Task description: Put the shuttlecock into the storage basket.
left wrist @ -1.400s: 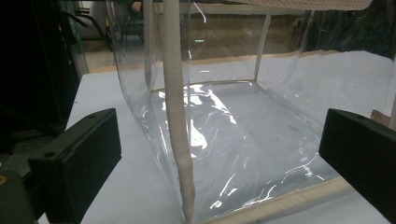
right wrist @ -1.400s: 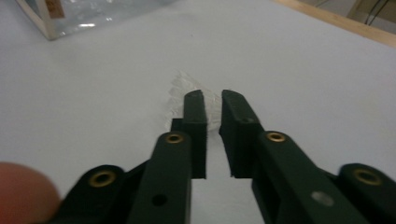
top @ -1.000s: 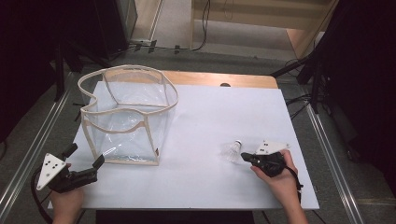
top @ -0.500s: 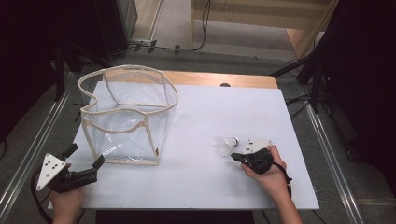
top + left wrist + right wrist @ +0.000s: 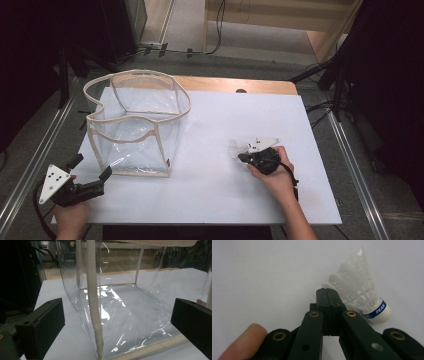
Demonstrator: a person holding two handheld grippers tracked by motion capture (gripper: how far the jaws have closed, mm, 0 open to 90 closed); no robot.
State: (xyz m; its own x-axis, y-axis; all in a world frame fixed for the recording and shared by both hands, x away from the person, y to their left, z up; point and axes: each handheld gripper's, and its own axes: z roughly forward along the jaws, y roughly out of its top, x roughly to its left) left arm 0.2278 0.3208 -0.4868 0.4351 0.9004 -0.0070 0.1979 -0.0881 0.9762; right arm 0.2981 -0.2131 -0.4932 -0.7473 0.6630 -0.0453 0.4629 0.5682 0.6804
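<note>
Here, the right tongs, pressed together, are seemingly pinched on a shuttlecock; spread left tongs are faced by a clear bag, probably its destination.

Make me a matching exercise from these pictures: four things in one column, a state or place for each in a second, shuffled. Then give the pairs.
Things:
1. left gripper
2. right gripper
3. shuttlecock
4. clear bag

States or places:
A. lying on its side on the white table
B. jaws pressed together, nothing between them
C. standing open at the table's left
D. jaws wide apart, facing the bag

Pairs: 1-D, 2-B, 3-A, 4-C
</note>
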